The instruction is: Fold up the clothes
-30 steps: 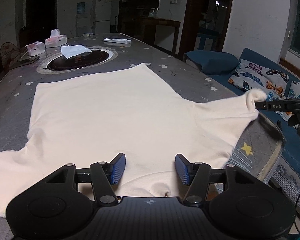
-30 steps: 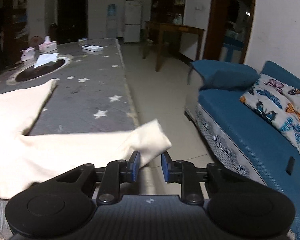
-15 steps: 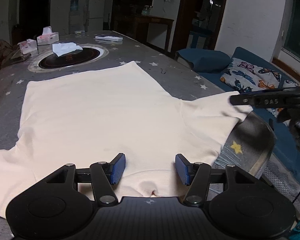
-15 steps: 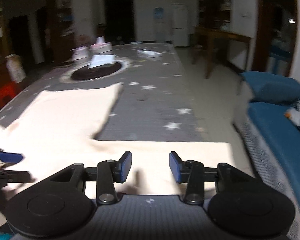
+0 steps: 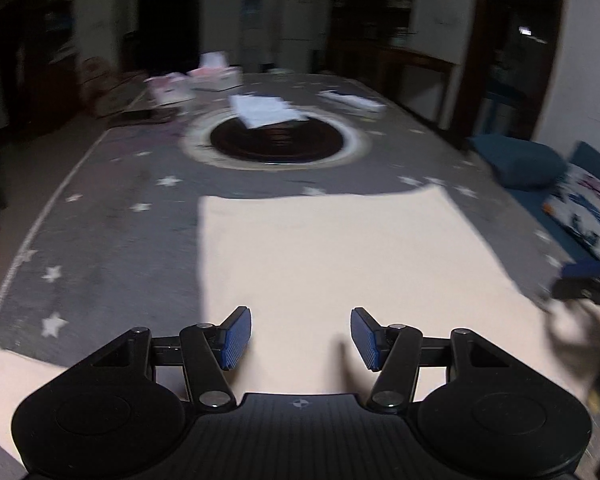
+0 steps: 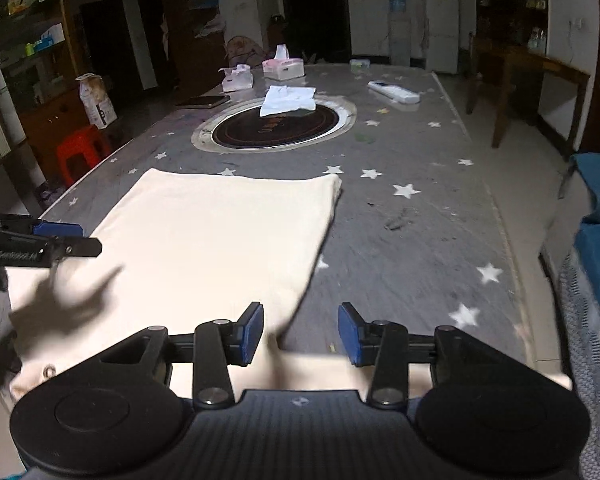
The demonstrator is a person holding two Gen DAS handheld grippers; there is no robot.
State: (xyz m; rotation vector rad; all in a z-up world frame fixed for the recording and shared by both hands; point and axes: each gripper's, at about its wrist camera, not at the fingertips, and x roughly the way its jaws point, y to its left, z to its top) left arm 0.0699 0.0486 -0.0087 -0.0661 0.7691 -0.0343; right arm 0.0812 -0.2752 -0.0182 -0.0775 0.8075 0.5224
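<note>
1. Since the earlier frames, the right gripper (image 6: 300, 330) has let go of the sleeve and come over the table (image 6: 420, 216); its jaws now stand wide with nothing between them.
2. Left gripper (image 5: 300, 338): jaws wide, holding nothing, poised above the near part of the shirt (image 5: 324, 256). It shows at the left edge of the right wrist view (image 6: 56, 236).
3. Shirt: cream, lying flat on the star-patterned table. Its far hem is straight and lies short of the round black plate (image 6: 276, 126). The right sleeve (image 6: 380, 372) lies across the near table edge under the right gripper.
4. Beyond the plate: white cloth (image 6: 288, 100) overlapping the plate's rim, two tissue boxes (image 6: 283, 66), remote (image 6: 394, 92), phone (image 6: 202, 101).
5. Left wrist view is motion-blurred; fine detail there cannot be told.
</note>
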